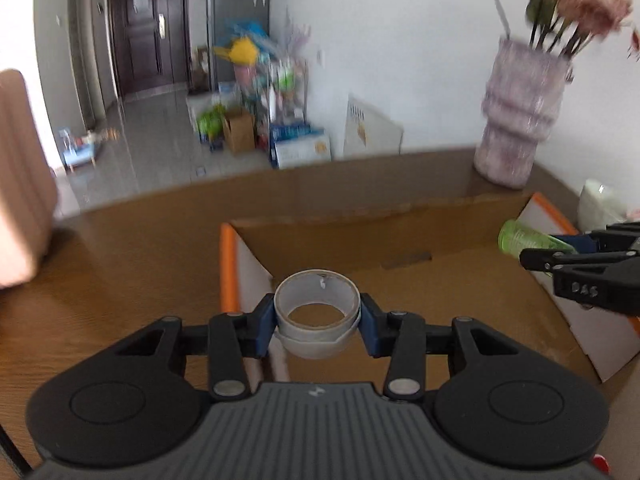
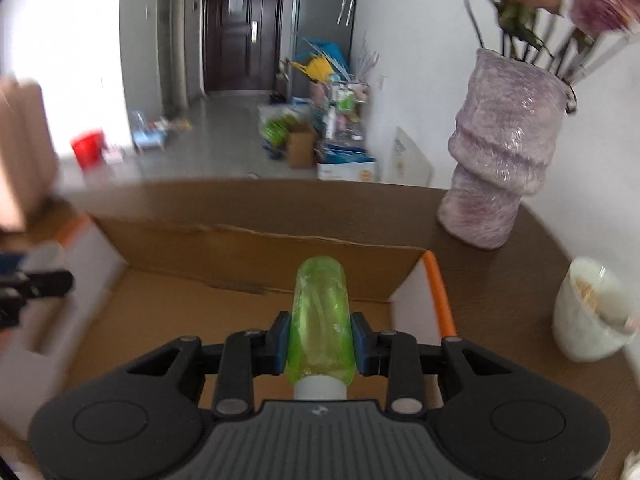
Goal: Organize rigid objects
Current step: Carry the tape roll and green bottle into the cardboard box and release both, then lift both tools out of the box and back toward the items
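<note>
Box [image 2: 248, 252] interior open from above; vase [image 2: 500, 152] and cup [image 2: 592, 312] obstruct the bench [image 2: 500, 280] to its right.

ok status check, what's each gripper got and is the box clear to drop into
Left gripper shut on grey tape roll. Right gripper shut on green plastic bottle. Both over open cardboard box; visible floor bare, nothing blocking.

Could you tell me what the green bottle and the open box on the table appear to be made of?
The green bottle looks like glossy translucent plastic: light passes through it and it has a white cap. The box looks like matte brown cardboard, with a ragged raw edge and white outer faces trimmed in orange.
</note>
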The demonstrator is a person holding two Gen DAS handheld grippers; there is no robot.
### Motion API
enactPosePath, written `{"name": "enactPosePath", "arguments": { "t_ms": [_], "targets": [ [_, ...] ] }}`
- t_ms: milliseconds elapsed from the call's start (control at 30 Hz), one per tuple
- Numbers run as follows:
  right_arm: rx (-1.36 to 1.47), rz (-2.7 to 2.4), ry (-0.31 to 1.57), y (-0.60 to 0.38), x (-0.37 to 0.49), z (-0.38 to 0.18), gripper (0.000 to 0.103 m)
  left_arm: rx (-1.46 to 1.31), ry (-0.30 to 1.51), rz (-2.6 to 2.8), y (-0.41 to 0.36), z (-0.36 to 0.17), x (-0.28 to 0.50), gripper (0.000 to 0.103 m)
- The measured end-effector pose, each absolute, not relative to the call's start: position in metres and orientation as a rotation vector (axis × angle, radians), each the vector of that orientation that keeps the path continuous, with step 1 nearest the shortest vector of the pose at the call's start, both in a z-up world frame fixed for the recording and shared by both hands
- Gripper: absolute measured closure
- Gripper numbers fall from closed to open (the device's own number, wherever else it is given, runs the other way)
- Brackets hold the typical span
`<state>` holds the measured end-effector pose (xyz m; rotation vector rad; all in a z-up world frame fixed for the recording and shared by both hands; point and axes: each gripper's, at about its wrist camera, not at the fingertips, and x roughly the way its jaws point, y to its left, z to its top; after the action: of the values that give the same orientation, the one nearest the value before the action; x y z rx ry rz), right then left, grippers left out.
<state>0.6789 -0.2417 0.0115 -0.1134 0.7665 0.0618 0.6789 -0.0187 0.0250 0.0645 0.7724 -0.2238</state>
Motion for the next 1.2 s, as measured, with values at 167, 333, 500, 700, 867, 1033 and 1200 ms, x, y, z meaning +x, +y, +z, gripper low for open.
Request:
{"name": "enactPosePath", "arguments": {
  "t_ms": [167, 333, 500, 700, 867, 1033, 1200],
  "targets": [
    [-0.266, 0.001, 0.805, -0.23, 0.689, -0.012, 0.076, 0.099, 0.797, -0.201, -0.025, 0.018, 0.674, 0.057],
    [-0.142, 0.085, 0.832, -0.247, 0.674, 0.015, 0.068, 0.104, 0.777, -0.208, -0.011, 0.048, 0.64, 0.044],
    [-0.06, 0.17, 0.895, -0.266, 0.642, 0.061, 0.042, 0.053, 0.825, -0.142, 0.007, 0.105, 0.609, 0.022],
    [-0.052, 0.161, 0.828, -0.279, 0.582, 0.127, 0.031, 0.025, 0.725, -0.117, 0.018, 0.184, 0.54, 0.012],
    [-0.007, 0.161, 0.639, -0.29, 0.523, 0.178, 0.018, 0.058, 0.546, -0.08, 0.015, 0.227, 0.474, 0.004],
    [0.036, 0.165, 0.43, -0.29, 0.457, 0.196, 0.016, 0.049, 0.343, -0.025, 0.009, 0.233, 0.407, 0.0],
    [0.045, 0.161, 0.219, -0.29, 0.394, 0.189, 0.009, 0.068, 0.185, -0.002, 0.002, 0.216, 0.347, 0.0]
  ]
}}
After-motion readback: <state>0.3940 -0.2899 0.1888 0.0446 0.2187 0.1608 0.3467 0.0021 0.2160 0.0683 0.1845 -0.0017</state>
